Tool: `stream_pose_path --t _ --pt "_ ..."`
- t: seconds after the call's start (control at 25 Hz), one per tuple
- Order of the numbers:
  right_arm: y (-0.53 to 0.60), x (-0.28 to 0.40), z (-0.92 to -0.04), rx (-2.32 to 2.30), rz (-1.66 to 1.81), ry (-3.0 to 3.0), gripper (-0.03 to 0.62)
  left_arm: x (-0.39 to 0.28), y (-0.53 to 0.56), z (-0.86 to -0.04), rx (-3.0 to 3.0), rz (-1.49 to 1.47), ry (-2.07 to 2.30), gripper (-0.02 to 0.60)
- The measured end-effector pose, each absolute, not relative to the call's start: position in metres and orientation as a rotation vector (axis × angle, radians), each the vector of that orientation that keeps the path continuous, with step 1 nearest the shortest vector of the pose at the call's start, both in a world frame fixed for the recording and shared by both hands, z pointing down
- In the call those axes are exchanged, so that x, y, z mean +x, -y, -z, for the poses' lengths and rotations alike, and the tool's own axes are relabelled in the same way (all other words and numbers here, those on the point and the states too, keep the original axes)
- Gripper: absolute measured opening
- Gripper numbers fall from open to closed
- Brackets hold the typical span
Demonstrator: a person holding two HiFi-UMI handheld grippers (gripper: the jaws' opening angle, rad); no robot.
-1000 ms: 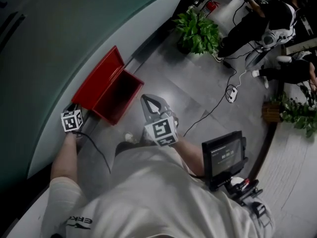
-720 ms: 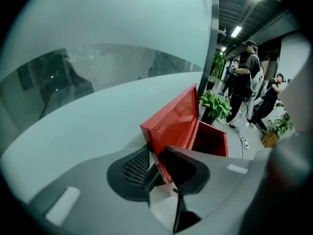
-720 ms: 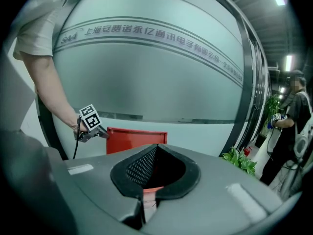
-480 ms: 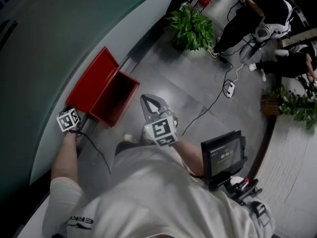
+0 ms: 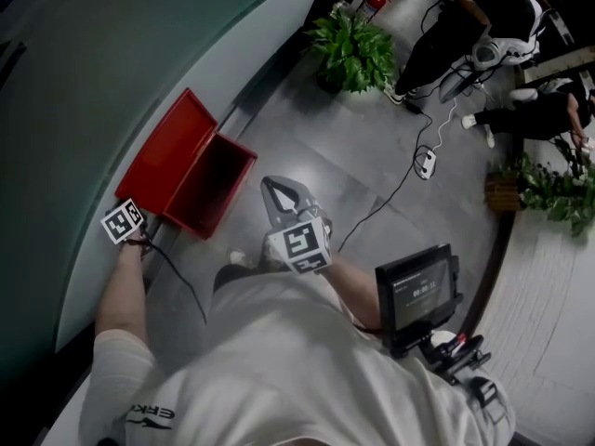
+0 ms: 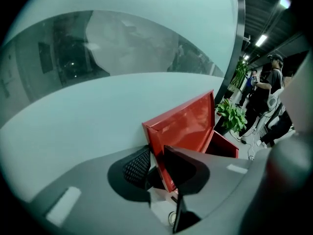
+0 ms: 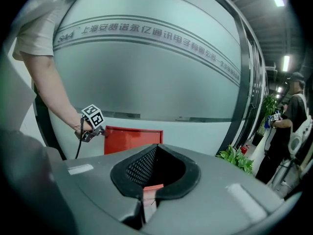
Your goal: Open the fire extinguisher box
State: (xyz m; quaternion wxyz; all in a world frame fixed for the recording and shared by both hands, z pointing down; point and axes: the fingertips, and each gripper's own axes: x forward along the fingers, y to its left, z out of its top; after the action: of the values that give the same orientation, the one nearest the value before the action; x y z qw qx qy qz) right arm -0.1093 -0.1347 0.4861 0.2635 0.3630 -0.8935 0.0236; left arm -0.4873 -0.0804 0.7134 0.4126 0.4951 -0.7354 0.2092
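The red fire extinguisher box (image 5: pixel 221 191) stands on the floor by the glass wall with its lid (image 5: pixel 165 151) swung up and back toward the glass. My left gripper (image 5: pixel 139 217) is at the lid's near corner. In the left gripper view the red lid (image 6: pixel 183 126) has its edge between the jaws, and the left gripper (image 6: pixel 155 150) is shut on it. The right gripper view shows the same lid (image 7: pixel 132 140) with the left gripper (image 7: pixel 98 130) at its corner. My right gripper (image 5: pixel 279 188) hangs over the floor in front of the box, shut and empty (image 7: pixel 157 148).
The curved glass wall (image 5: pixel 112 54) runs along the left. A potted plant (image 5: pixel 353 49) and a red extinguisher (image 5: pixel 374 0) stand farther along it. A cable with an adapter (image 5: pixel 425 163) lies on the floor. People (image 5: pixel 456 35) stand at the top right beside another plant (image 5: pixel 548 189).
My left gripper has drifted a little to the left with the lid, which now leans closer to the glass. The right gripper has hardly moved.
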Motion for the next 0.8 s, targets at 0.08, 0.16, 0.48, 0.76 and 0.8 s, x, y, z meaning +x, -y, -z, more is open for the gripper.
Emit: stream_pose_path --t 0.08,0.16,0.48,0.76,0.8 --pt "0.135 -0.108 -0.486 0.985 -0.069 2.411 0.014 -0.487 0.080 -0.714 1.249 -0.527 1.853 0.086" --pt "0.135 -0.108 -0.486 0.987 -0.072 2.409 0.014 -0.487 0.081 -0.714 1.255 -0.527 1.857 0.087" --pt "0.135 -0.109 -0.485 0.985 -0.072 2.414 0.014 -0.483 0.076 -0.711 1.293 -0.510 1.867 0.132" --pt "0.117 -0.109 -0.482 0.975 -0.084 2.410 0.014 -0.485 0.034 -0.688 1.279 -0.533 1.988 0.164" --pt "0.110 -0.109 -0.483 0.963 -0.080 2.412 0.014 -0.483 0.023 -0.686 1.280 -0.534 2.007 0.142"
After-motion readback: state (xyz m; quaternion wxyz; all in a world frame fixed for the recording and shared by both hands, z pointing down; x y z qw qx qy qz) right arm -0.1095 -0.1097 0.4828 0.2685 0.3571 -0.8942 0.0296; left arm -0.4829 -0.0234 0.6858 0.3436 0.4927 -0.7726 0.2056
